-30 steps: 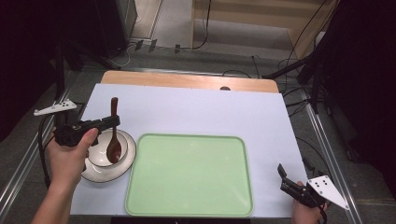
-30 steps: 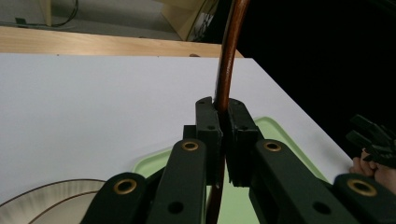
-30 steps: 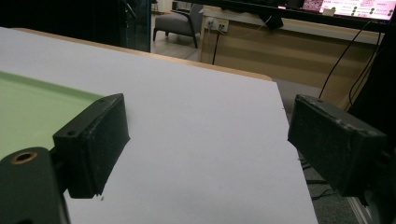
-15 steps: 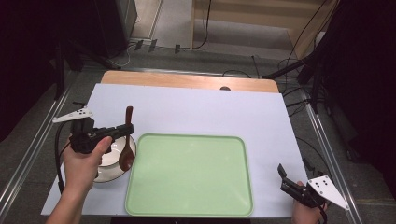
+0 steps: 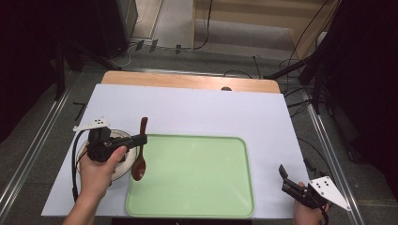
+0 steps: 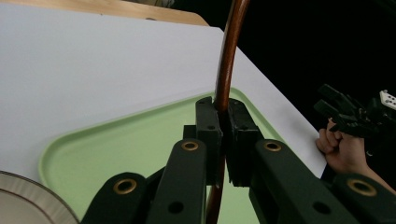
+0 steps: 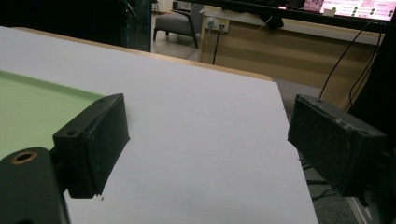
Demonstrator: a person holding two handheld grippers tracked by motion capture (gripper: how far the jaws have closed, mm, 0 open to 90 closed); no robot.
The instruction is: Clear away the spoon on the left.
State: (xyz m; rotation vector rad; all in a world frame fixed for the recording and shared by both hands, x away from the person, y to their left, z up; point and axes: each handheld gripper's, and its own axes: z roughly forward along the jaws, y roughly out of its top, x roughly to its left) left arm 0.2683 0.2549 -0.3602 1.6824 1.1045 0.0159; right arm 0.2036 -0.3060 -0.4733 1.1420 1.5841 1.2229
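At the far left of the high view, a white plate (image 5: pixel 119 165) is seen at about eight o'clock on the white tabletop (image 5: pixel 197 110), half covered by the hand. Right above it the left gripper (image 5: pixel 141 139) is held level, pointed toward three o'clock. It is clenched on a brown wooden spoon (image 5: pixel 139 154): in the left gripper view the handle (image 6: pixel 225 79) is seen pinched tight between the two black pads (image 6: pixel 208 126), rising past them to twelve o'clock. The spoon is held lengthwise along the six-to-twelve line, its bowl hanging at the six o'clock end, right over the gap between the plate and the left rim of the green tray (image 5: pixel 197 187); whether the bowl touches anything cannot be told.

On to the middle: the tray is laid flat at six o'clock on the tabletop, just beside the plate.

Over at the far right, at about four o'clock, the right gripper (image 5: pixel 287 180) is held by a hand off the tray's corner. It is released, its jaws spread wide in the right gripper view with nothing but bare tabletop between them.
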